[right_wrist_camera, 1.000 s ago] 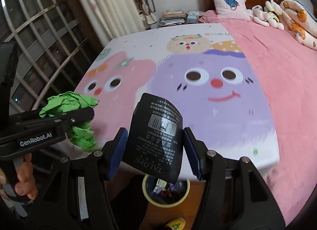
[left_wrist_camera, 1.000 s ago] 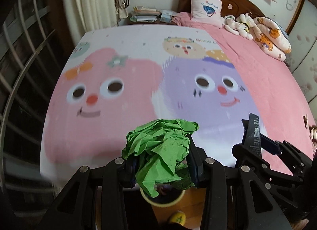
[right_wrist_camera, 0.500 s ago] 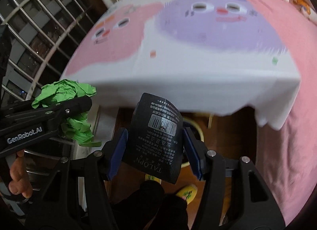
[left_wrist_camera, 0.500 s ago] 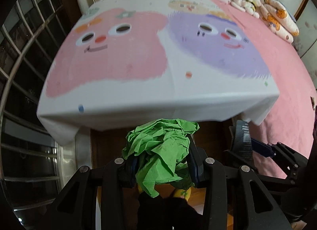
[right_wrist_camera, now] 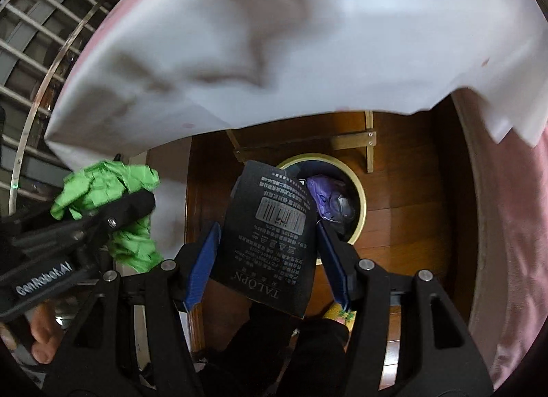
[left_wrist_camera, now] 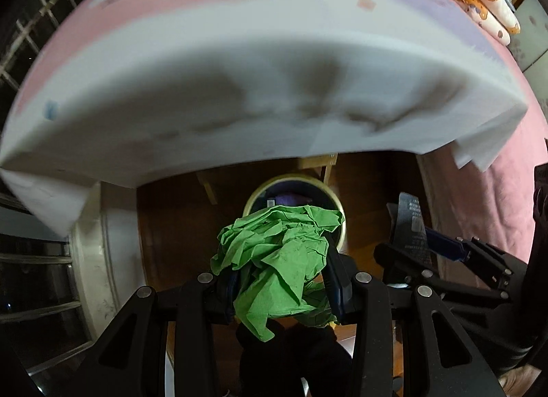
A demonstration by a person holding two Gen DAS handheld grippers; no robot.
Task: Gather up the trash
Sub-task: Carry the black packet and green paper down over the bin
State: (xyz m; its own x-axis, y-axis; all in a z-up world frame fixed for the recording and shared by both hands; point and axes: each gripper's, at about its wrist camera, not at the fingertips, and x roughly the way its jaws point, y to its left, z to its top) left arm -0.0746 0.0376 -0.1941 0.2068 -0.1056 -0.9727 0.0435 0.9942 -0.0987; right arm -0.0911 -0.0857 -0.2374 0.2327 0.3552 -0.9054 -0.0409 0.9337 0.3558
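both loads hang above the bin (right_wrist_camera: 356, 188) at the bed's (left_wrist_camera: 239, 89) foot: left hand-held gripper (left_wrist_camera: 281, 280) clamped on green paper (left_wrist_camera: 277, 253), right hand-held gripper (right_wrist_camera: 267, 246) gripping a black packet (right_wrist_camera: 270, 232). next, likely: centre, then release.

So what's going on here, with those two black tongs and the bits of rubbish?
A person is tidying up rubbish with a pair of hand-held tongs. The left tongs are clamped on a crumpled green paper, and the right tongs grip a black packet with a barcode. Both hang over a round bin on the wooden floor, just beyond the overhanging bedsheet. The bin already holds some purple rubbish; neither piece has been dropped in yet.
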